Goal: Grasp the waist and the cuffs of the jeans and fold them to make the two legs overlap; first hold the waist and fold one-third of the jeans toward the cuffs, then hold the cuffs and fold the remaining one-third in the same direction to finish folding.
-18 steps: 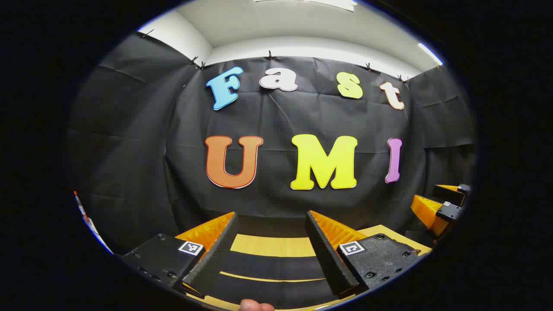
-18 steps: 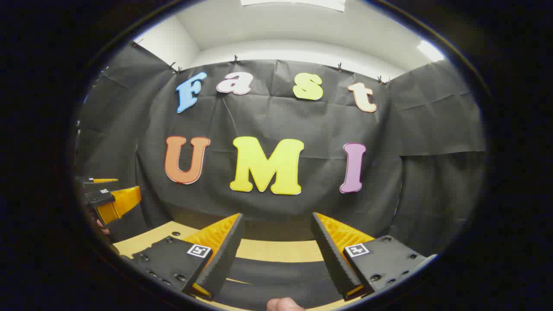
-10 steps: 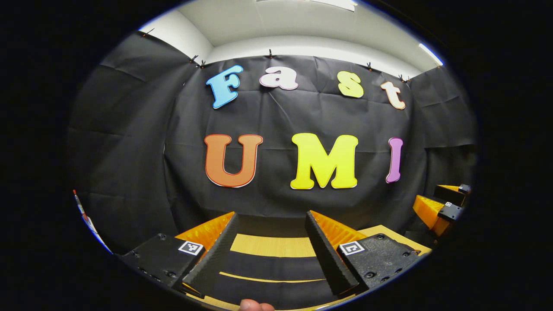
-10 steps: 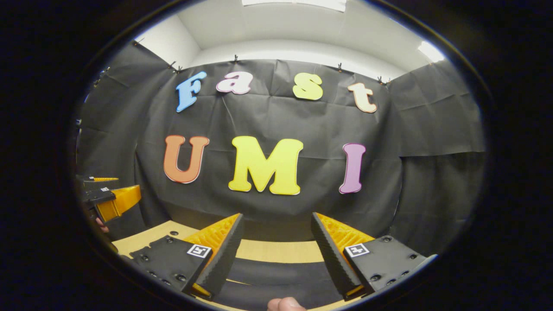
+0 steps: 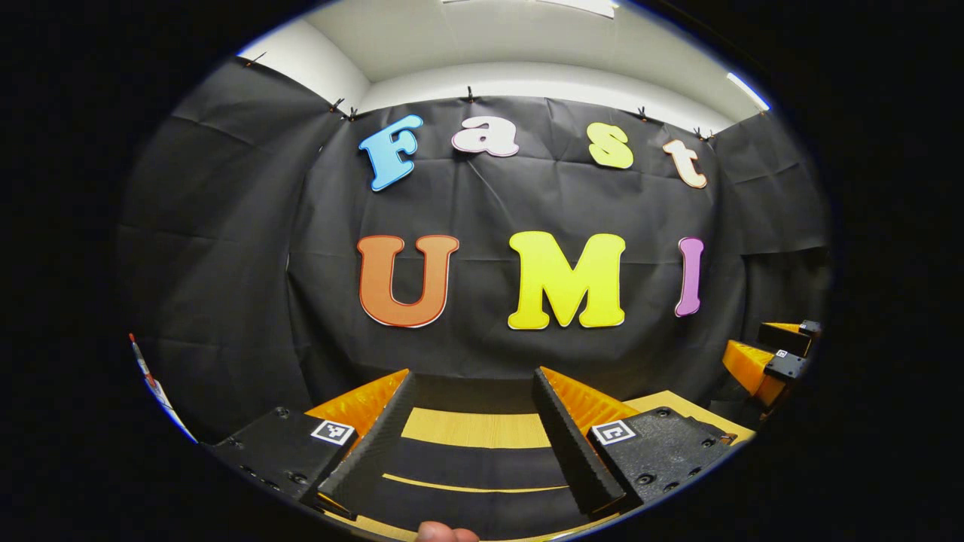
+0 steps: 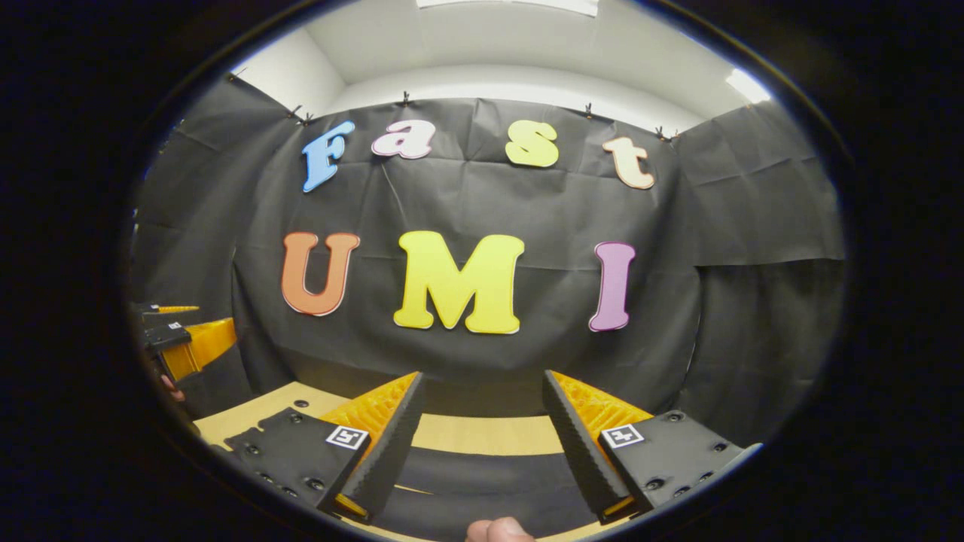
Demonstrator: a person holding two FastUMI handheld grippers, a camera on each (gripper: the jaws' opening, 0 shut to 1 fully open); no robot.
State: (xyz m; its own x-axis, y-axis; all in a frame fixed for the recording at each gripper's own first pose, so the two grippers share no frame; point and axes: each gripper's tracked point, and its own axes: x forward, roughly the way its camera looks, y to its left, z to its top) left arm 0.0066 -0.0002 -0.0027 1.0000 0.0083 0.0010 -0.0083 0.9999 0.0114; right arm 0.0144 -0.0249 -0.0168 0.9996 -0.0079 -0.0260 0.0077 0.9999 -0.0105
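The black cloth wall (image 5: 226, 263) stands across the back of the booth, pinned up under a white ceiling (image 5: 527, 45) with a light strip (image 6: 749, 86) at the upper right. Below it lies a light wooden table (image 5: 474, 427), and on the table a dark fabric, apparently the jeans (image 5: 474, 459), spread flat under both tools; in the left gripper view a thin pale line of the table runs across it between 2 dark bands, and in the right gripper view the same dark cloth (image 6: 482, 482) lies between the fingers. Which part is waist or cuff cannot be told.

The left gripper (image 5: 471, 391) hangs just above the jeans with its 2 fingers wide apart, nothing between them. The right gripper (image 6: 482, 391) is the same: fingers spread, holding nothing, pointing at the wall. Each tool also appears at the edge of the other's view, well apart to the side.

A fingertip (image 5: 446, 533) of the holding hand peeks in at the bottom edge of the left gripper view, and another fingertip (image 6: 498, 530) in the right gripper view
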